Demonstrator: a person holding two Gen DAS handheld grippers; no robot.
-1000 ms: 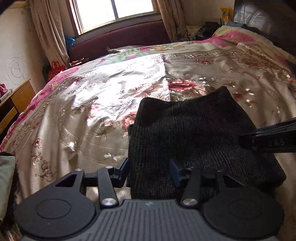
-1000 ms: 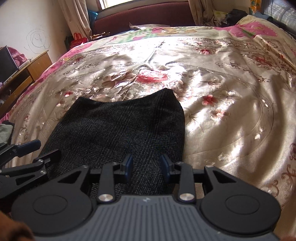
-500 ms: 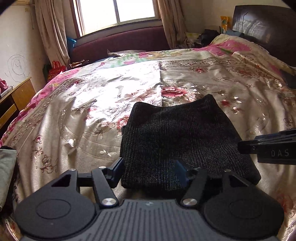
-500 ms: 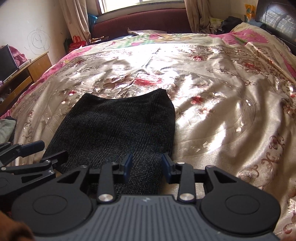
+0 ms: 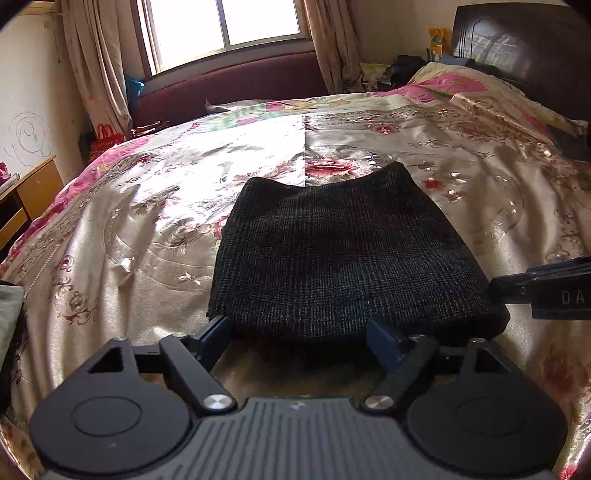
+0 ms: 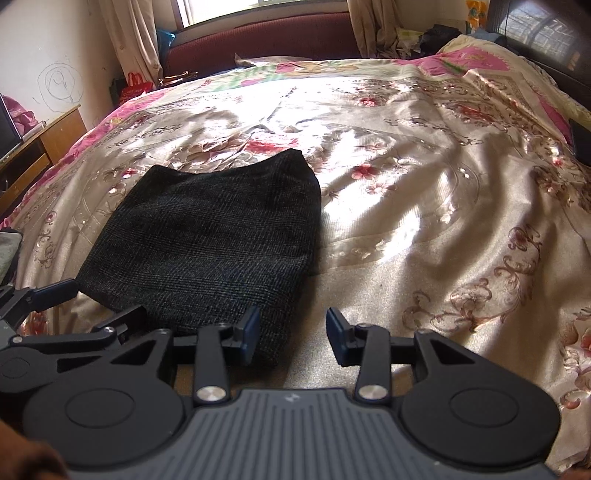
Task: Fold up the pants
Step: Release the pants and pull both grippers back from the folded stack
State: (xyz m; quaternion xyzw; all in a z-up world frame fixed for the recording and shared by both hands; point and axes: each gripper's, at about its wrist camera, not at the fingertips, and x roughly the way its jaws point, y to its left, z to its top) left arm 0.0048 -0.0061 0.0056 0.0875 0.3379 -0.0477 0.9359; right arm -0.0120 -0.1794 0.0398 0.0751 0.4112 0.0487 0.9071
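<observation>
My left gripper (image 5: 299,341) is spread wide, nothing in it, fingers straddling the near edge of the folded pants (image 5: 343,254) without gripping. My right gripper (image 6: 293,334) is also released and empty, hanging over bare bedspread (image 6: 424,221) just off the pants' near right corner; its left finger (image 6: 249,332) overlaps that corner in the right view, contact unclear. Each view shows the other tool at its edge: left one at lower left of the right view, right one poking in from the right edge of the left view, beside the pants' right side.

Pants (image 6: 207,240): dark checked fabric, folded into a compact rectangle, lying flat on the floral satin bedspread, near side of the bed, far edge slightly curved.

Further out: sunlit bedspread, a wooden cabinet (image 5: 33,192) at left, dark headboard (image 5: 517,40) at right, maroon bench (image 5: 229,88), curtains and window (image 5: 221,29) at the back.
</observation>
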